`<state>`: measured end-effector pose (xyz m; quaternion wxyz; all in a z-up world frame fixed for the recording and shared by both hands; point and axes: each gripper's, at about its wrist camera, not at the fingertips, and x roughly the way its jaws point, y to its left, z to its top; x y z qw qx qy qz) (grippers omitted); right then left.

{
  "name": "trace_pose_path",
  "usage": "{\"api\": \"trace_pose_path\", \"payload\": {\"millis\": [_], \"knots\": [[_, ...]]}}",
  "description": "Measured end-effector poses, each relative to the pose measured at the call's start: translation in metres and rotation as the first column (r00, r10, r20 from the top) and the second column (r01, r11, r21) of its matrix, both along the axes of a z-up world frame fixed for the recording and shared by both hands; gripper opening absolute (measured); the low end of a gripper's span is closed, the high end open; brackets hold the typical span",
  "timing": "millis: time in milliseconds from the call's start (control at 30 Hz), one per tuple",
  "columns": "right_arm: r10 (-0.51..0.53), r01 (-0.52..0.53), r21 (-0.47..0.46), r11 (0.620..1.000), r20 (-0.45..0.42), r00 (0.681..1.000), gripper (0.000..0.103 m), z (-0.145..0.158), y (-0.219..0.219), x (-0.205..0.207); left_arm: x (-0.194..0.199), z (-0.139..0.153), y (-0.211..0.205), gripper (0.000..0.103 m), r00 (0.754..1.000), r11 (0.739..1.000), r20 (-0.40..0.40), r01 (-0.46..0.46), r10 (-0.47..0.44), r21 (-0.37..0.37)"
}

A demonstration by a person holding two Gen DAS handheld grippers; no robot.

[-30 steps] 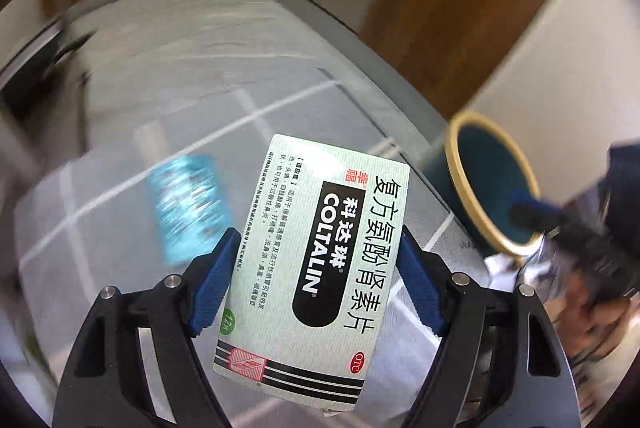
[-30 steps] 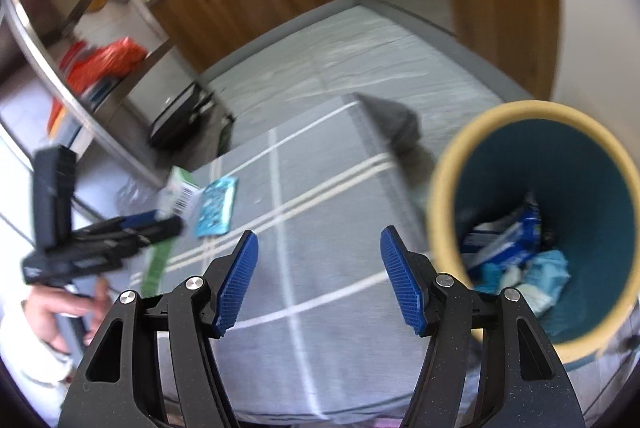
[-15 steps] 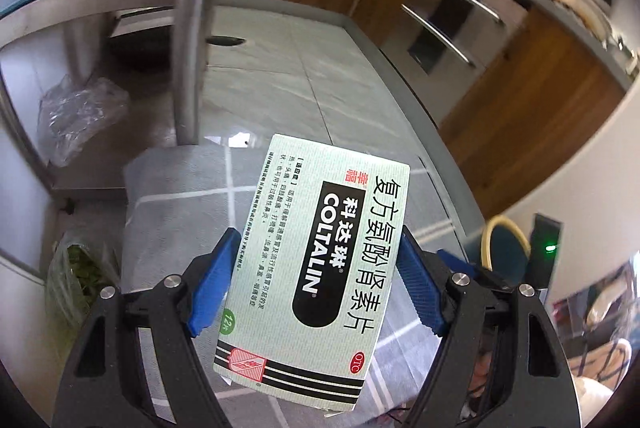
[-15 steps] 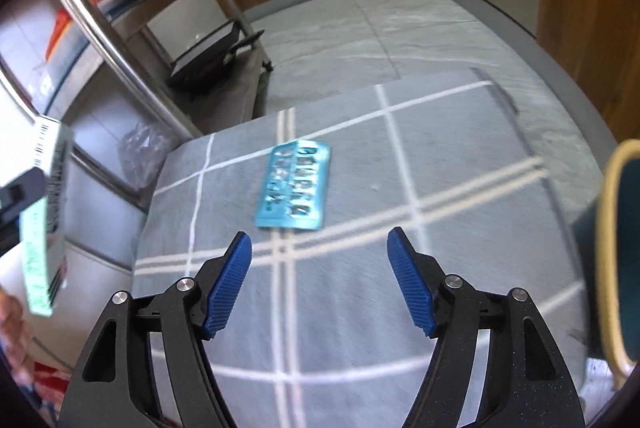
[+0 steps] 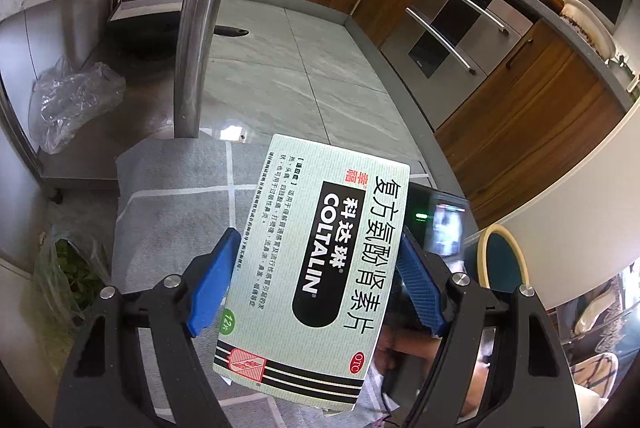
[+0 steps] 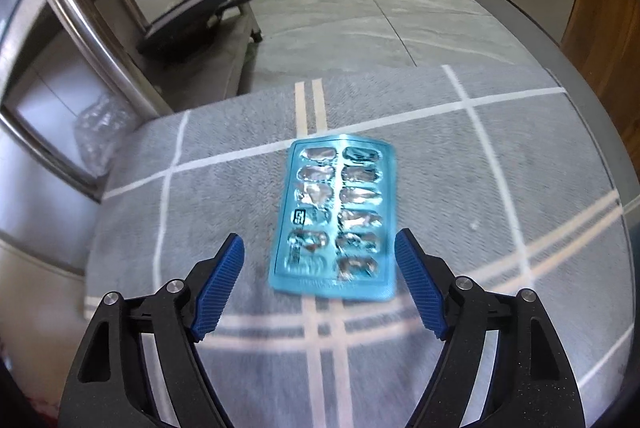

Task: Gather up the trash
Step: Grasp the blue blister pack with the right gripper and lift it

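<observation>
Two blue pads of my left hand-held gripper [image 5: 316,284] pinch the pill box [image 5: 316,264], long side pointing away; my right hand-held gripper [image 6: 318,282] is spread wide over the blister pack [image 6: 336,220].

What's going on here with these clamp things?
Someone is tidying up trash with a hand-held gripper in each hand. The left gripper is clamped on a medicine box, held up above a grey cloth, with a bin off to the right. The right gripper is open, just short of a blue pill sheet lying flat on the cloth.
</observation>
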<state>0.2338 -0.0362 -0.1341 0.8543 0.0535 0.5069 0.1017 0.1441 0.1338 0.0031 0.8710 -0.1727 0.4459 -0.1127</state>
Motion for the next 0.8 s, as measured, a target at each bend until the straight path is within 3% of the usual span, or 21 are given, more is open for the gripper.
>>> {"api": "trace_pose_path", "payload": {"millis": [167, 233, 367, 533, 800], "knots": [[0.018, -0.013, -0.107, 0.994, 0.053, 0.998, 0.082, -0.008, 0.021, 0.002, 0.001, -0.003, 0.002, 0.076, 1.0, 1.0, -0.004, 0.001, -0.001, 0.005], [0.025, -0.013, -0.141, 0.99, 0.084, 0.996, 0.065, -0.008, 0.024, -0.002, 0.002, -0.004, 0.001, 0.076, 1.0, 1.0, -0.006, -0.003, 0.003, 0.007], [0.054, -0.043, -0.116, 0.992, 0.099, 0.994, 0.06, -0.004, 0.018, -0.007, 0.003, -0.002, -0.004, 0.076, 1.0, 1.0, 0.0, 0.001, -0.001, 0.017], [0.089, -0.082, -0.058, 0.995, 0.12, 0.989, 0.03, 0.02, 0.004, -0.017, 0.005, -0.001, -0.009, 0.076, 1.0, 1.0, 0.003, 0.001, -0.001, 0.021], [0.07, -0.069, -0.015, 0.998, 0.086, 0.994, 0.022, 0.027, -0.023, -0.017, 0.003, 0.005, -0.022, 0.076, 1.0, 0.999, 0.014, 0.019, -0.019, -0.027]]}}
